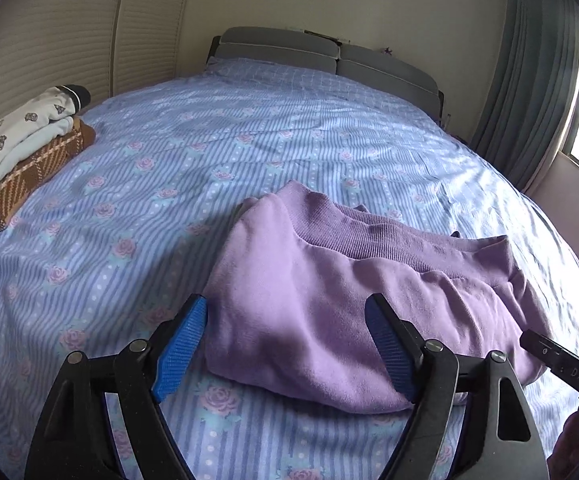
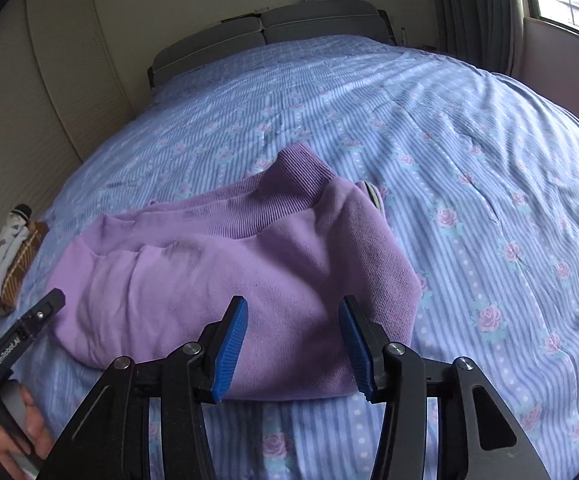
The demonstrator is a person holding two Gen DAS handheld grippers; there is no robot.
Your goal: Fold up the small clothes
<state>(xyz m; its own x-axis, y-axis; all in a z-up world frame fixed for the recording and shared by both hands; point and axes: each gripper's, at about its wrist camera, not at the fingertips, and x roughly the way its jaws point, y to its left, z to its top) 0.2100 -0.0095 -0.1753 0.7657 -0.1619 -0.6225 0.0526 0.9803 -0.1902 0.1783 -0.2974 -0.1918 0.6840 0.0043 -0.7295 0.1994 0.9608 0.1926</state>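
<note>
A purple sweater [image 1: 329, 300] lies folded on the bed [image 1: 209, 140], near its front edge. The left gripper [image 1: 285, 344] tilts down over the sweater's left corner. Its jaws are wide apart and grab nothing. The right gripper [image 2: 293, 344] tilts down over the sweater's right side. Its jaws are apart too, with the cloth below them, not pinched. A hand [image 2: 29, 436] holds the left gripper's handle. A pile of folded clothes [image 1: 21, 152] sits far off at the bed's left edge.
</note>
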